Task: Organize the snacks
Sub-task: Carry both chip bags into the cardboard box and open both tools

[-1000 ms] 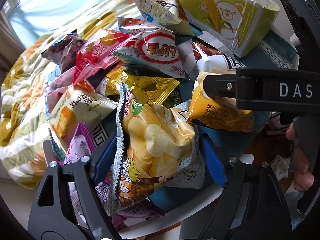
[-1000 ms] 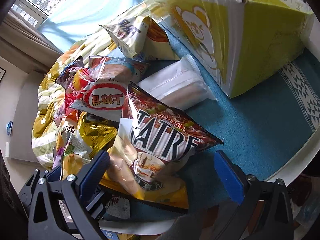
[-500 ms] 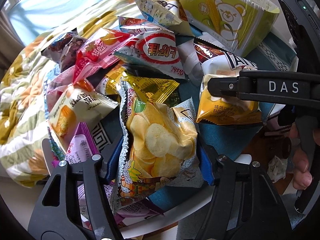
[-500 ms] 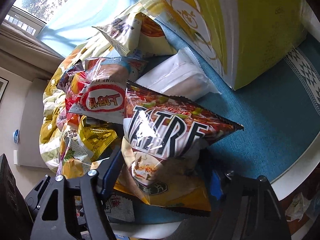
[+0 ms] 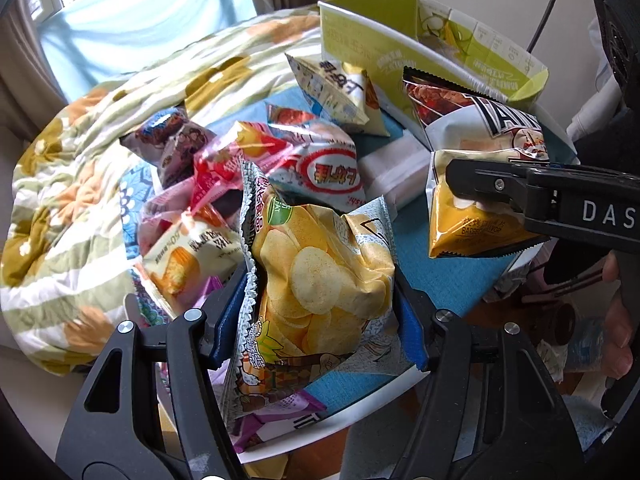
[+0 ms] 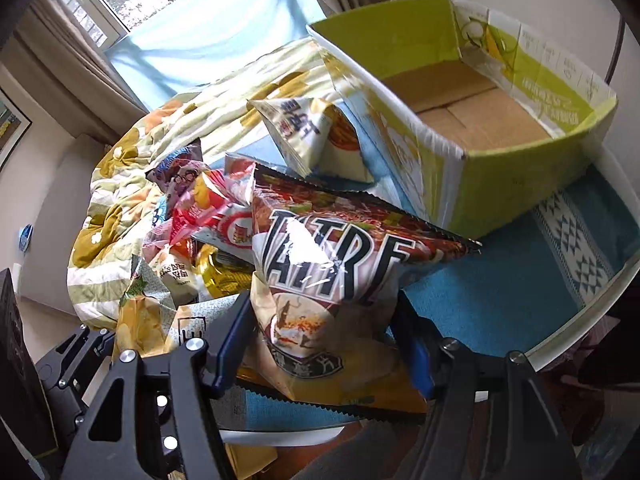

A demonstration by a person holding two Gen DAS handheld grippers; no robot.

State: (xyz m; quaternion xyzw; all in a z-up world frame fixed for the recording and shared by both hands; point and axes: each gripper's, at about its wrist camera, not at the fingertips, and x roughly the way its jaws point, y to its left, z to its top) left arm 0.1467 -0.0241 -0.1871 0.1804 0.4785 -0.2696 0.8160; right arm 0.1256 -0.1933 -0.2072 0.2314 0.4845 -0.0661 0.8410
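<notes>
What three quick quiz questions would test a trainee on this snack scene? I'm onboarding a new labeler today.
1. True or false: the green box already holds several snacks.
2. Which bag does the left gripper clamp? A) the potato chip bag B) the white triangular bag C) the red and white bag
3. Fill in: the right gripper is shut on the ____ bag, printed with big black letters.

Key: 1 false, only its bare cardboard floor shows; 2 A; 3 barbecue chip.

Chip bag (image 5: 320,280) – glossy crinkled foil; box (image 6: 520,184) – matt cardboard; cloth (image 6: 500,300) woven, matt; grippers' black plastic frames smooth.
</notes>
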